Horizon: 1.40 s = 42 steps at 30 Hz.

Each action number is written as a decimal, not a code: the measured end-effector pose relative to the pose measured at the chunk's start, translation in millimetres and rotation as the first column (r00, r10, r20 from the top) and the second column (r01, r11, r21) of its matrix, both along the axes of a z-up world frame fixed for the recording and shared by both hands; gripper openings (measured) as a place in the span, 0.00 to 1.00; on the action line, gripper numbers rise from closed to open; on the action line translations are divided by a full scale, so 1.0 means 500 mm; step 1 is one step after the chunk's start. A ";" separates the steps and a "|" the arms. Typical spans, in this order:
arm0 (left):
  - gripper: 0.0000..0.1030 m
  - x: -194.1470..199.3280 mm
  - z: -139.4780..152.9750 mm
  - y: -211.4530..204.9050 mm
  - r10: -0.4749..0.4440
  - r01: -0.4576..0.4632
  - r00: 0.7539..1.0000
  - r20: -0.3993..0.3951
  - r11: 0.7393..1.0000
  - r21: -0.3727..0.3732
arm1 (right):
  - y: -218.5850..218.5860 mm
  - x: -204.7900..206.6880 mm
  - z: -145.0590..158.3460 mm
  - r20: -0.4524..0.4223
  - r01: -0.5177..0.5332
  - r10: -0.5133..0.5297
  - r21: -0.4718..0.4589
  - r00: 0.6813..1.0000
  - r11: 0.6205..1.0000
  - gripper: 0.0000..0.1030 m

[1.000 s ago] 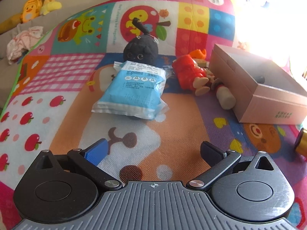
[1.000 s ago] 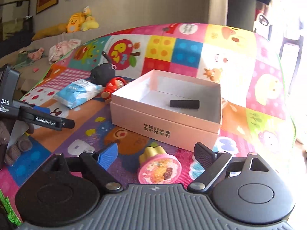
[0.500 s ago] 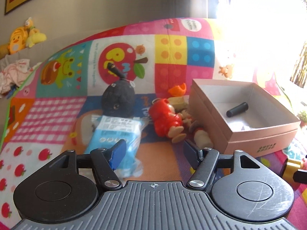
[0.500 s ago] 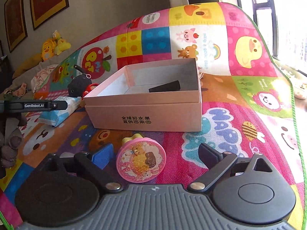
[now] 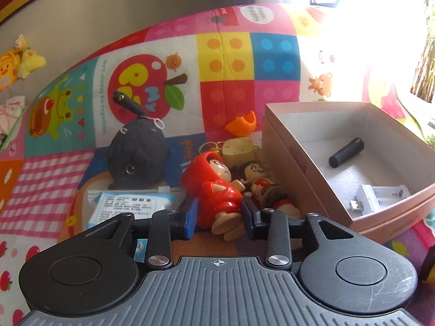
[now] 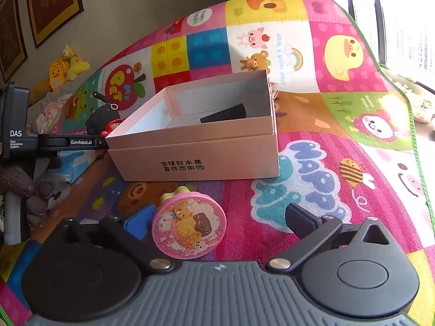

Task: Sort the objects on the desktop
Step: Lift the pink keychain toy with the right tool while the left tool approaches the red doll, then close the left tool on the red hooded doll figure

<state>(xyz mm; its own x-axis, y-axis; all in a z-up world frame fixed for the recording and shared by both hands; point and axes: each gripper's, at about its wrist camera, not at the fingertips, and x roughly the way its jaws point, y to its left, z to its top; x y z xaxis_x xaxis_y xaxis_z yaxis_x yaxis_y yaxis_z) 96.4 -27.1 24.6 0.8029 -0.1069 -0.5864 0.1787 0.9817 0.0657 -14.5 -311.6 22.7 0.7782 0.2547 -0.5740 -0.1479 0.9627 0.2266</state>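
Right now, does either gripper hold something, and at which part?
The left gripper is shut on the red hooded figure, at its lower body near the feet. The right gripper is open around the pink round toy, not gripping.

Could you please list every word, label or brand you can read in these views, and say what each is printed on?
"全球好水果 直供百果园": front of the pink box.
"GenRobot.AI": finger of the left gripper.
"DAS": left gripper's body; the small lines under it are only partly legible.
"HAPPY", "Have a good day!", "Sunny day", "MY PET", "Dream": play mat.
Blue wipes packet: label too small to read.
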 end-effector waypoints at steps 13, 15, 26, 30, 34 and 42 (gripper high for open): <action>0.53 -0.252 0.018 0.023 -0.161 0.143 0.981 -0.105 0.977 -0.159 | 0.011 -0.001 0.001 -0.003 0.008 -0.008 -0.029 1.000 1.000 1.00; 0.56 -0.263 0.016 0.017 -0.153 0.142 0.985 -0.084 0.982 -0.123 | 0.011 0.001 0.000 -0.006 0.010 -0.010 -0.031 1.000 0.999 1.00; 0.71 -0.243 0.011 -0.035 -0.140 0.139 0.990 -0.020 0.989 -0.041 | 0.012 0.004 -0.002 -0.021 0.009 -0.010 -0.034 1.000 0.999 1.00; 0.75 -0.236 0.020 -0.003 -0.083 0.083 0.997 -0.005 0.996 -0.035 | 0.012 0.004 -0.003 -0.024 0.009 -0.010 -0.034 1.000 0.999 1.00; 0.81 -0.229 0.032 0.042 0.013 -0.012 1.000 0.015 0.999 -0.034 | 0.012 0.005 -0.004 -0.027 0.009 -0.010 -0.035 1.000 0.999 1.00; 0.93 -0.211 0.034 0.113 0.161 -0.160 0.987 0.014 0.986 -0.044 | 0.013 0.005 -0.004 -0.029 0.008 -0.010 -0.041 1.000 0.999 1.00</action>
